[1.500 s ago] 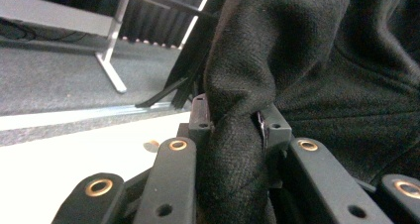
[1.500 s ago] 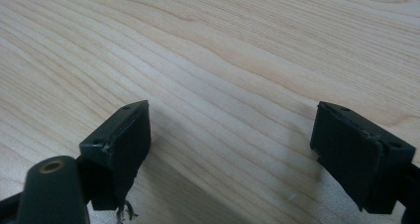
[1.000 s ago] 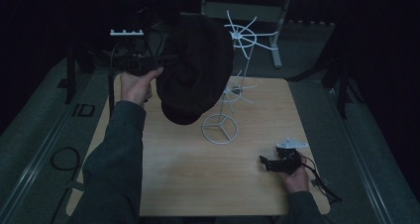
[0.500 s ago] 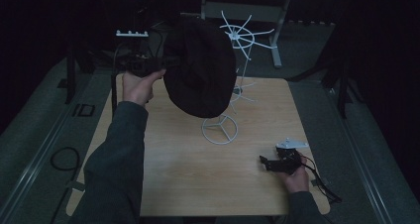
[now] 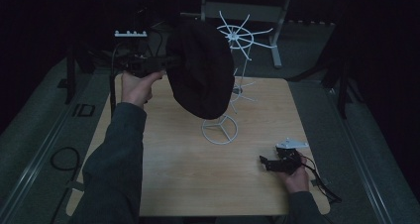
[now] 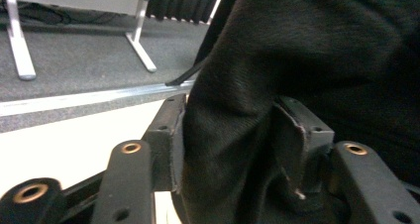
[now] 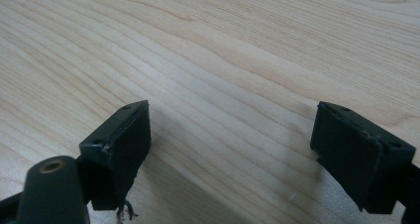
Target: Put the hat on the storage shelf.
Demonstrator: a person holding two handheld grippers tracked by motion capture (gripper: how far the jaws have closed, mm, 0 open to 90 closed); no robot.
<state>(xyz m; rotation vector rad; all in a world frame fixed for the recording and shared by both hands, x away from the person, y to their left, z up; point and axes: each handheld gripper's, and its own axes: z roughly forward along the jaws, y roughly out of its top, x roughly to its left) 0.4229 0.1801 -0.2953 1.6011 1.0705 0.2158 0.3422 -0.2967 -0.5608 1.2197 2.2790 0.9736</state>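
Overhead, the black hat (image 5: 200,68) hung in the air beside the white wire stand (image 5: 233,80), its long axis near upright, crown facing the camera. The left gripper (image 5: 166,63) had just been opening its jaws, with hat fabric (image 6: 277,110) between them. Close up, the right gripper (image 7: 230,149) stood wide apart over bare wooden table (image 7: 237,50), holding nothing.

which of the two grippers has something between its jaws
The left gripper: black hat fabric sits between its just-opening jaws. The right gripper gapes over bare table.
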